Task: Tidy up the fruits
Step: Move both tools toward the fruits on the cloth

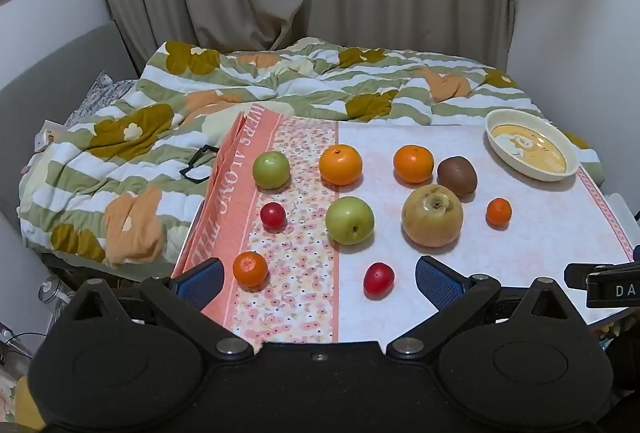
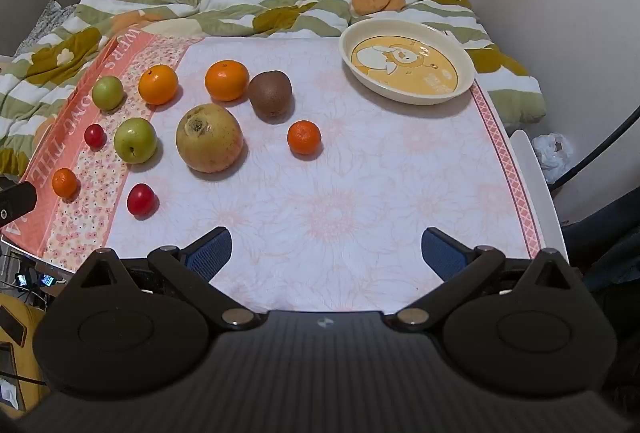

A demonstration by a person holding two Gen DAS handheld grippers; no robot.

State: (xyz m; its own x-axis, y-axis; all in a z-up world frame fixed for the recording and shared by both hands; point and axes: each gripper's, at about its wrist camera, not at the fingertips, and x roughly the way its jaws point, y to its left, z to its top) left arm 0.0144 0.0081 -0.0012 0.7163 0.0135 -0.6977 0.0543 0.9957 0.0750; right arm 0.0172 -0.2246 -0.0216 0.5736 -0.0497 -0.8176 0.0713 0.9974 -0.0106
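While I look along my left gripper (image 1: pixel 319 283), its jaws stand spread wide with nothing between them, low over the near edge of the cloth-covered table (image 1: pixel 540 245). A small red fruit (image 1: pixel 378 280) lies just ahead between my blue pads (image 1: pixel 200 283), and a small mandarin (image 1: pixel 250 268) sits near the left pad. Further back are a green apple (image 1: pixel 350 220), a large yellowish pear (image 1: pixel 432 215), a second small red fruit (image 1: pixel 273 215) and a tiny mandarin (image 1: pixel 499 211). At the back stand another green apple (image 1: pixel 271 169), two oranges (image 1: pixel 340 164) (image 1: pixel 413 164) and a brown kiwi (image 1: pixel 457 175), which sits close by the right orange. A cream dish (image 1: pixel 496 149) with a cartoon print sits at the far right corner, holding no fruit. A flowered quilt (image 1: pixel 132 153) lies behind the table.

Seen from my right gripper (image 2: pixel 327 253), the jaws are likewise released and empty, over bare cloth (image 2: pixel 360 201). All the fruit lies to the left and ahead: the pear (image 2: pixel 209 137), kiwi (image 2: pixel 270 95), tiny mandarin (image 2: pixel 304 137), nearer green apple (image 2: pixel 135 140) and near red fruit (image 2: pixel 140 199). The dish (image 2: pixel 466 83) is at the far right, well apart from them.
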